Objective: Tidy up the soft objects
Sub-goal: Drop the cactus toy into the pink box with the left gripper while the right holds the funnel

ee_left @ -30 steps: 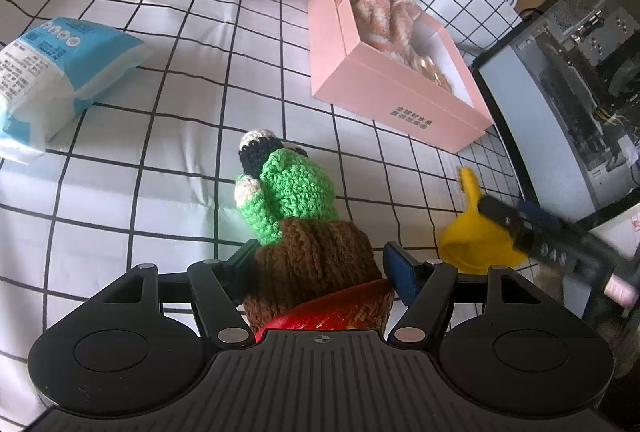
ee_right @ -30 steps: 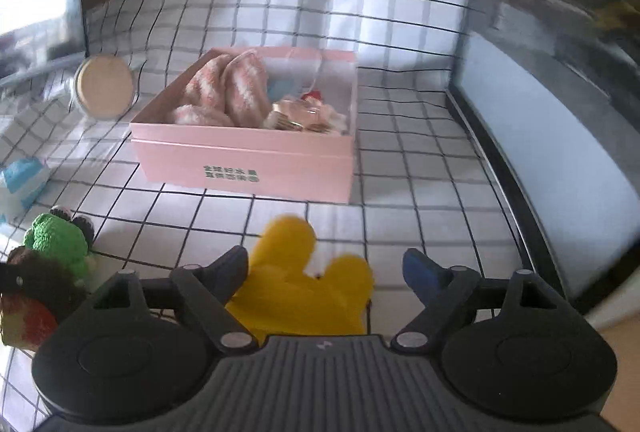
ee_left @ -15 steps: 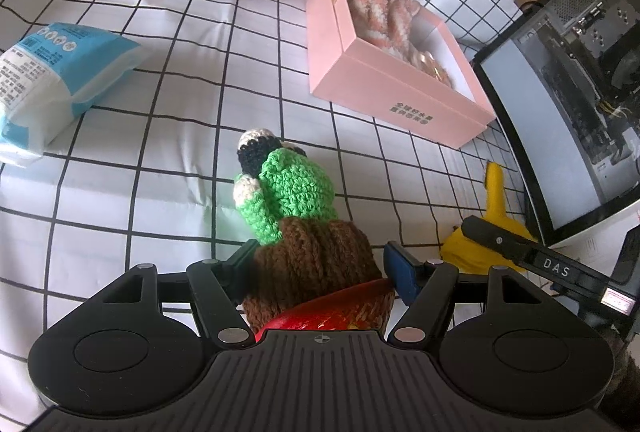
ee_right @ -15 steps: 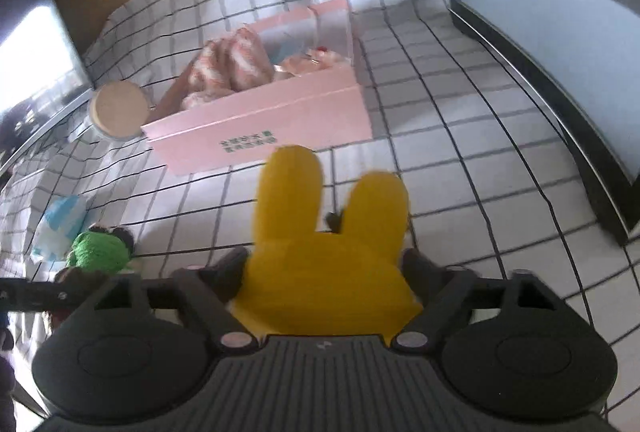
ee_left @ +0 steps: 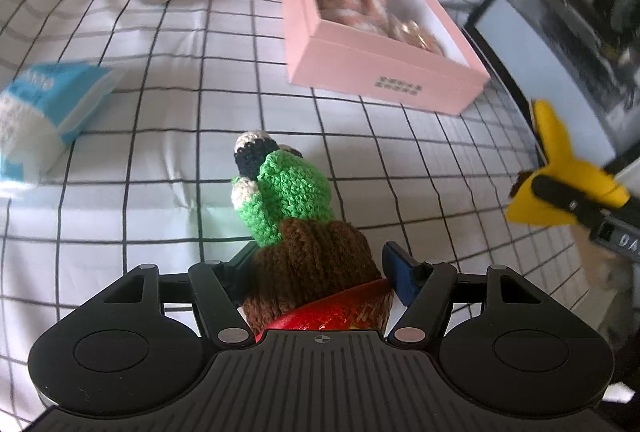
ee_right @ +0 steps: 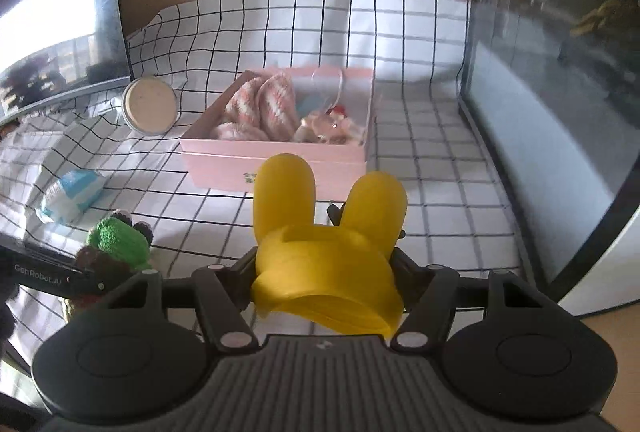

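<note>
Once the right gripper point(ee_right: 326, 264), pinching the yellow toy point(ee_right: 326, 252), had risen off the cloth, the left gripper point(ee_left: 316, 264) apparently squeezed the knitted doll point(ee_left: 296, 216), both bound for the pink box point(ee_right: 280, 156).

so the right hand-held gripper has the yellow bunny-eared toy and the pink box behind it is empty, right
Not quite. The right hand-held gripper does hold the yellow bunny-eared toy, but the pink box isn't empty: the right wrist view shows pink-and-white knitted items inside.

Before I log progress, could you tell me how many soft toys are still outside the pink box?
2: a green knitted toy in the left gripper, a yellow toy in the right gripper.
</note>
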Demonstrator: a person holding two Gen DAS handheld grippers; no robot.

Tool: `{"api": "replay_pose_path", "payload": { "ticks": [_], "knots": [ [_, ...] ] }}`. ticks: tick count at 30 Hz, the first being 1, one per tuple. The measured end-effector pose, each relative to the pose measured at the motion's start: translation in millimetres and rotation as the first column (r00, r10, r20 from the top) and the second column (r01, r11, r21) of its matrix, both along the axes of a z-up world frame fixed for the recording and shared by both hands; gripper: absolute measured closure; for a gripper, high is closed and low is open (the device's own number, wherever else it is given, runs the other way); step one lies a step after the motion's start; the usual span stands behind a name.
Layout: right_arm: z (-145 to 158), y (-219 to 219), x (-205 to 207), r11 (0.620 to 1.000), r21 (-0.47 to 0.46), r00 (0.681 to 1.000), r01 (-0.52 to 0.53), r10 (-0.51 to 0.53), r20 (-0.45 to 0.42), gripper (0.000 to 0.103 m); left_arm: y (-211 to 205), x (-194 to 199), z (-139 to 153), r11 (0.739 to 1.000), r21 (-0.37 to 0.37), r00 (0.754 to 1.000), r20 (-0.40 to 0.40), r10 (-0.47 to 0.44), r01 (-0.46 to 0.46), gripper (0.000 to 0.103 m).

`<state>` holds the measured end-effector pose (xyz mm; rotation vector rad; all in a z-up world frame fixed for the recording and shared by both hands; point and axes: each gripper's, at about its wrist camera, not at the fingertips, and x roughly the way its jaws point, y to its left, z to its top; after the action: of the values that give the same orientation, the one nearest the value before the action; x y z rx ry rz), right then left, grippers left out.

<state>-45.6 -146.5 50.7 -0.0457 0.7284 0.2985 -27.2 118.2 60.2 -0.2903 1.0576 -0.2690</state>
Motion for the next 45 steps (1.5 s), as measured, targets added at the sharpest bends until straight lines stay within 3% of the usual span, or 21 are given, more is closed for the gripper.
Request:
{"api": "replay_pose_path", "payload": {
  "ticks": [6,8,12,18,21,24,26,29,30,32,34,41,45],
  "knots": [
    [0.5,-11.6,-6.7,1.000,-0.015,1.000,0.017,-0.017,0.003,0.037,-18.9,0.2,9.1,0.995,0.066,0.997,0.012,-0.075,0.074,0.035],
    [0.7,-14.9,-9.4,1.000,-0.018,1.000,0.023,-0.022,0.013,0.037,-21.7,1.2,15.1,0.995,0.049,0.995,0.023,-0.093,0.092,0.036],
    [3.7,-22.7,-16.3,0.999,-0.023,0.998,0.038,-0.036,0.052,0.037,-19.4,12.1,43.3,0.993,-0.052,0.993,0.055,-0.104,0.107,0.036],
    [3.8,-34.8,-24.3,0.997,0.009,0.995,0.073,-0.073,0.070,0.036,-39.1,59.3,123.5,0.986,-0.088,0.969,0.218,-0.120,0.142,0.036],
    [2.3,-38.5,-28.5,0.996,0.003,0.993,0.092,-0.092,0.074,0.036,-54.7,99.6,141.1,0.979,-0.117,0.944,0.304,-0.127,0.169,0.036],
    [2.4,-40.0,-34.2,0.995,-0.016,0.992,0.101,-0.099,0.083,0.036,-66.7,143.4,124.6,0.952,-0.248,0.941,0.323,-0.095,0.181,0.033],
    [2.4,-41.7,-39.0,0.994,-0.035,0.991,0.105,-0.102,0.086,0.036,-79.6,170.8,94.4,0.947,-0.279,0.950,0.304,-0.069,0.158,0.032],
    [2.4,-48.2,-45.6,0.991,-0.052,0.989,0.123,-0.119,0.084,0.036,-99.3,195.4,40.7,0.984,-0.156,0.977,0.204,-0.055,0.087,0.033],
    [2.0,-51.7,-47.2,0.990,-0.051,0.988,0.133,-0.129,0.079,0.036,-102.2,199.7,26.9,0.991,-0.107,0.983,0.174,-0.059,0.079,0.027],
    [-0.1,-58.3,-48.0,0.987,-0.043,0.986,0.154,-0.151,0.066,0.036,-95.7,198.6,10.9,0.994,-0.094,0.987,0.159,-0.037,0.053,0.026],
    [-1.8,-64.1,-46.5,0.985,-0.035,0.984,0.172,-0.170,0.052,0.036,-85.8,197.1,13.8,0.992,-0.126,0.987,0.159,-0.009,0.030,0.034],
    [14.1,-66.7,-23.6,0.993,-0.004,0.989,0.121,-0.120,0.085,0.036,-47.9,151.6,70.0,0.981,-0.196,0.957,0.282,0.067,-0.011,0.034],
    [43.9,-56.6,13.5,0.998,0.036,0.991,0.044,-0.048,0.126,0.036,-19.8,106.8,83.4,0.980,-0.192,0.955,0.275,0.110,-0.058,0.034]
  ]
}}
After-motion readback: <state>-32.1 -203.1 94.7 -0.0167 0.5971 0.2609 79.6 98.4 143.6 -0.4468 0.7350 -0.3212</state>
